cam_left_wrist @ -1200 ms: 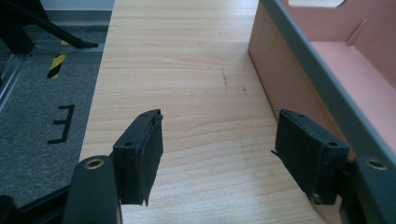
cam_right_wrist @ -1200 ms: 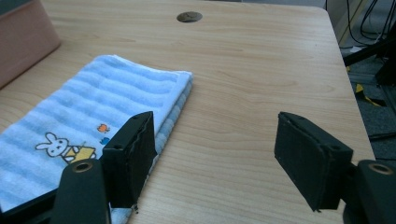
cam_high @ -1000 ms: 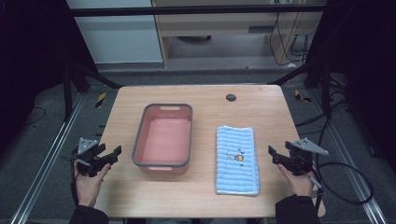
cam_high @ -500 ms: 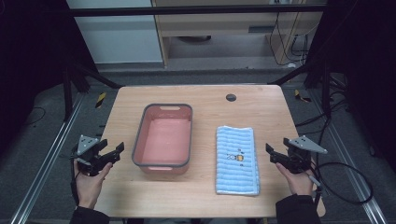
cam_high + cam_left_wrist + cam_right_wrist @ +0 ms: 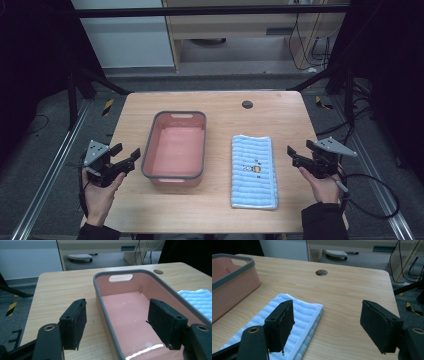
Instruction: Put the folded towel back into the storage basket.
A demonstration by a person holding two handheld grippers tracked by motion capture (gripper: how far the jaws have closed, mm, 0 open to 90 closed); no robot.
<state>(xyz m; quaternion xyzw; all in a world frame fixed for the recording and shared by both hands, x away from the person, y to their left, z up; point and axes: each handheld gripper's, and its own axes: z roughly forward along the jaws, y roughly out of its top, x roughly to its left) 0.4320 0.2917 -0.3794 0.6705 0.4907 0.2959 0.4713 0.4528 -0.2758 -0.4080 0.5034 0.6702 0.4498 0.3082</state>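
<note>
A pink basin with a grey rim (image 5: 176,150) stands empty at the table's middle left. To its right lies a folded blue striped towel (image 5: 253,171) with a small printed figure. My left gripper (image 5: 126,156) hovers at the table's left edge, open, pointing at the pink basin (image 5: 140,315). My right gripper (image 5: 298,153) hovers by the right edge, open with nothing between its jaws, aimed at the blue towel (image 5: 294,325). Both are held in a person's hands.
The wooden table (image 5: 220,105) has a round cable hole (image 5: 247,104) at the back. Dark metal frame bars and cables surround the table. A cabinet and floor lie beyond the far edge.
Both grippers have risen a little above the table. The left one has also moved slightly toward the basin. The basin and towel have not moved.
</note>
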